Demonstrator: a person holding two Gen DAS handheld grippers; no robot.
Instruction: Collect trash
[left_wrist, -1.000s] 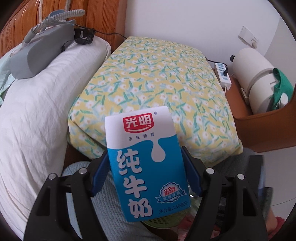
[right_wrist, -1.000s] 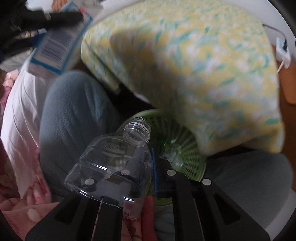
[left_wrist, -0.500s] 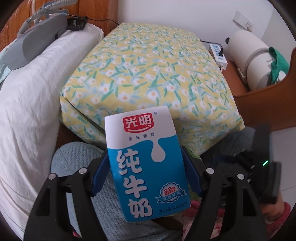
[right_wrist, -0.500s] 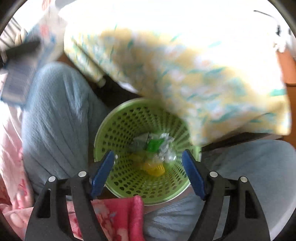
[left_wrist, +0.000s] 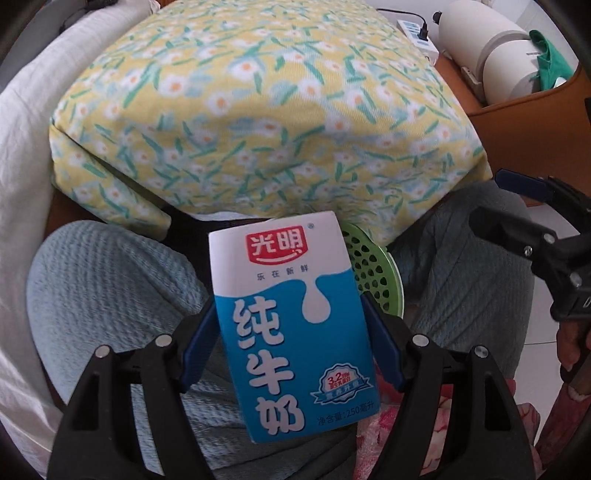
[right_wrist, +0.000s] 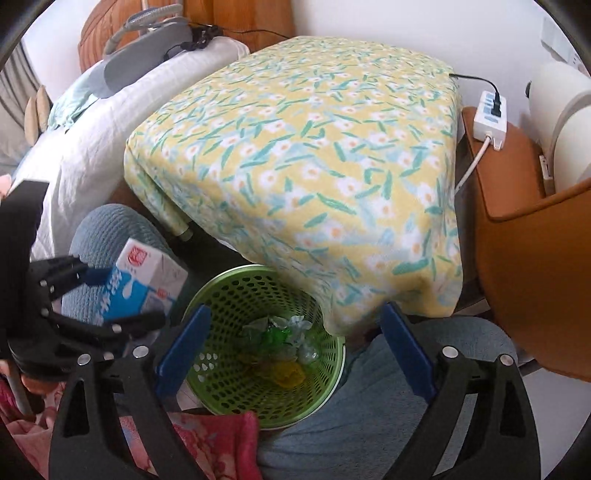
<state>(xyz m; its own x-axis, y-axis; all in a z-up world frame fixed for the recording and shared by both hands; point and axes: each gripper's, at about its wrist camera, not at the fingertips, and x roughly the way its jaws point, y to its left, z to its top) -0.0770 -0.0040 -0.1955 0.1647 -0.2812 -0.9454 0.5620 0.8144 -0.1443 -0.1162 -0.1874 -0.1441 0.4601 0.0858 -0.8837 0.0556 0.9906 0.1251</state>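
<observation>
Both tongs sit over my lap: my left gripper (left_wrist: 291, 334) is clamped on the milk carton (left_wrist: 291, 317), blue pads pressing its two narrow sides, while my right gripper (right_wrist: 293, 347) hangs spread wide and holding nothing above the green basket (right_wrist: 221, 373). Largest in view is the yellow floral pillow (right_wrist: 314, 147), soft printed cloth with rounded corners, bulging over the far side of the basket so that part of the rim is hidden beneath it. Next come my knees in ribbed grey-blue knit (left_wrist: 110, 280), with the basket wedged between them. It is a round tub of perforated plastic, stiff and light I would guess, and crumpled clear, green and yellow scraps (right_wrist: 284, 343) lie at the bottom. The carton is a small rectangular box of smooth coated card, white on top and blue below; from the right wrist view it sits just left of the rim and above it, not yet over the opening. To drop it well I judge I should carry it rightward until it hangs over the open near half, clear of the pillow's overhang, tip it nose down, and only then let the pads part.
</observation>
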